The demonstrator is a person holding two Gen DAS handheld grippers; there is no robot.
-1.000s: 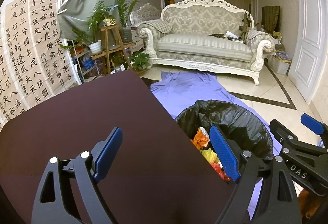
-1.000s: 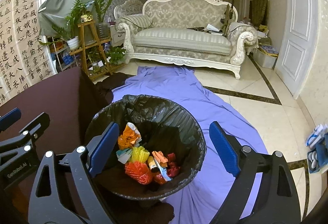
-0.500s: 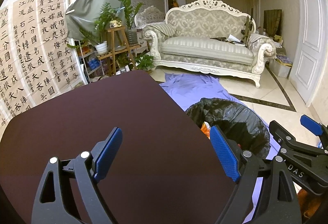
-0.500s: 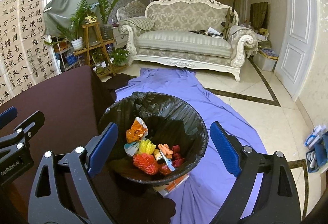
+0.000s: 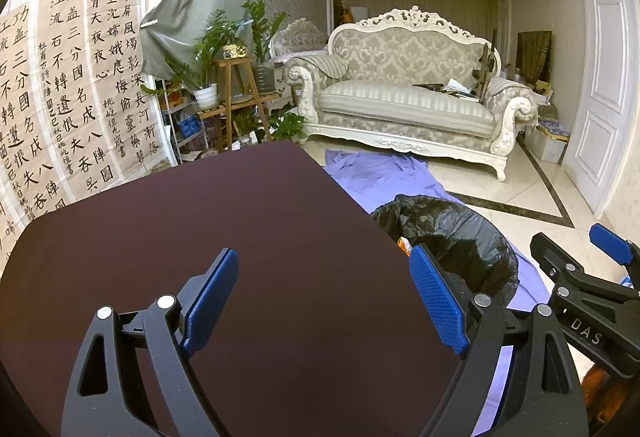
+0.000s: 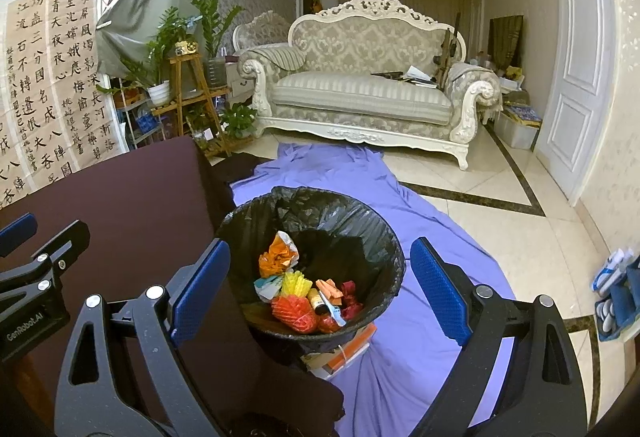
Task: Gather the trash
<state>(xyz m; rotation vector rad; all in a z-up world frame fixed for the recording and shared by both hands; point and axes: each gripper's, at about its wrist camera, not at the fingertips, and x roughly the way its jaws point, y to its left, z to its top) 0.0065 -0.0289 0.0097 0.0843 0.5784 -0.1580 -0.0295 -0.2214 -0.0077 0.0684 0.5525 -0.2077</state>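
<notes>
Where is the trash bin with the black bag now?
In the right wrist view the trash bin stands on the purple sheet on the floor, just right of the dark table, framed between the open right gripper's fingers.

**Both grippers, same black-and-blue look**

Left gripper (image 5: pixel 324 301) is a black plastic frame with triangular cutouts, silver screws at the pivots, and textured blue pads on the fingers (image 5: pixel 438 303). Right gripper (image 6: pixel 320 285) matches it: black arms, blue pads, silver screws. One side plate reads "DAS" at 4 o'clock, the other "GenRobot.AI" at 8 o'clock.
</notes>
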